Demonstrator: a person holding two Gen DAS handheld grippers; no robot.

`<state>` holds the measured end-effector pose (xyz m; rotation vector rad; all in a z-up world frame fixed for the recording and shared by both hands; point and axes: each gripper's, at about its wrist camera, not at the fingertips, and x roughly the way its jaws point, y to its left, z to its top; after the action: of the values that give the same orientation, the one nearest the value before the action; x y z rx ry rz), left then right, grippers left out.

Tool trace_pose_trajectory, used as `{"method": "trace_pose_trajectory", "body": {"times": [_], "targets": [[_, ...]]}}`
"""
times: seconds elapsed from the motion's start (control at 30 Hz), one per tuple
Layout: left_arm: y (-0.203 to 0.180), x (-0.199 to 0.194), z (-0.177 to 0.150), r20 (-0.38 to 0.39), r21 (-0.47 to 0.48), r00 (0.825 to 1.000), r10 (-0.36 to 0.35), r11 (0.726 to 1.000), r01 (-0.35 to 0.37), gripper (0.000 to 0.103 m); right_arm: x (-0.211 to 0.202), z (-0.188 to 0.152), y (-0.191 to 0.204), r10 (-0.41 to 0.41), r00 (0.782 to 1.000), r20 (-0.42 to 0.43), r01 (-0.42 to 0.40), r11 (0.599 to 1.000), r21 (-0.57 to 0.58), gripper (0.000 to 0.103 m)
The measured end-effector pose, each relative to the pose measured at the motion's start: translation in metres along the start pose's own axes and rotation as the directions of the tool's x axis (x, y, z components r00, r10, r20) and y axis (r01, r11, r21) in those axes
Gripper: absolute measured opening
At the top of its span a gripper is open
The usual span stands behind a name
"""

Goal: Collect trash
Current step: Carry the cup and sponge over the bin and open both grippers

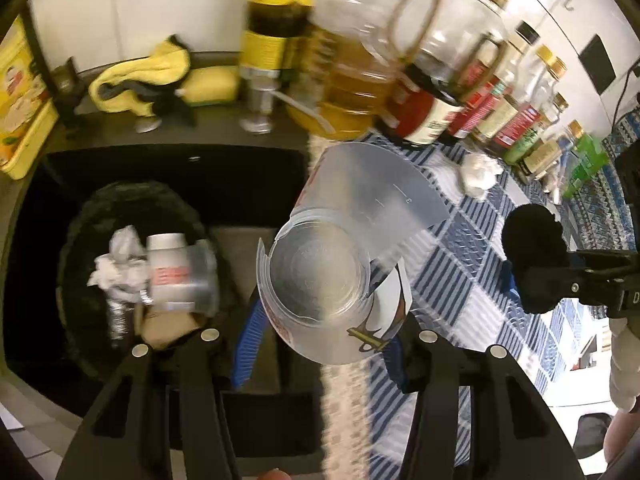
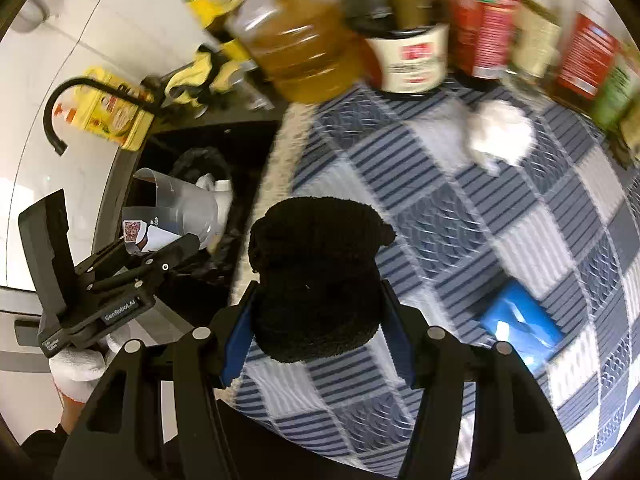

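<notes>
My left gripper (image 1: 320, 320) is shut on a clear plastic cup (image 1: 320, 272) with a printed label, mouth towards the camera, at the edge of the sink. Below and to its left stands a black-lined bin (image 1: 80, 216) holding crumpled paper (image 1: 120, 268) and a small bottle (image 1: 172, 272). My right gripper (image 2: 318, 320) is shut on a black fuzzy wad (image 2: 316, 272) over the checked mat (image 2: 520, 216). On the mat lie a white crumpled tissue (image 2: 500, 136) and a blue packet (image 2: 520, 324). The right wrist view shows the left gripper (image 2: 152, 256) with the cup (image 2: 180, 208) over the bin (image 2: 200, 160).
Oil and sauce bottles (image 1: 360, 80) line the back of the counter. A yellow cloth (image 1: 140, 76) and a yellow box (image 1: 20, 100) sit behind the sink, beside a black faucet (image 2: 52, 112). A gloved hand (image 2: 80, 364) holds the left gripper.
</notes>
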<state>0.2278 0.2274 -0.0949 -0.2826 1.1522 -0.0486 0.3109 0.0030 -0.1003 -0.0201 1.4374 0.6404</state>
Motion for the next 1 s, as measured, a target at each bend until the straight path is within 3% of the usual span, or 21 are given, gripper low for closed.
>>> {"method": "trace_pose_trajectory", "body": {"times": [0.6,1.0], "targets": [[0.137,-0.047,-0.015,-0.016,-0.068,0.998,0.064,0.996,-0.065,0.049,0.097,0.041,0.153,0.076,0.992,-0.103,-0.087,0.991,-0.103,0.058],[0.184,-0.044,-0.01,-0.04,-0.113,0.995,0.088,0.989,-0.092,0.05,0.134,0.072,0.188,0.085,0.984,-0.158,-0.105,0.987,-0.12,0.058]]}}
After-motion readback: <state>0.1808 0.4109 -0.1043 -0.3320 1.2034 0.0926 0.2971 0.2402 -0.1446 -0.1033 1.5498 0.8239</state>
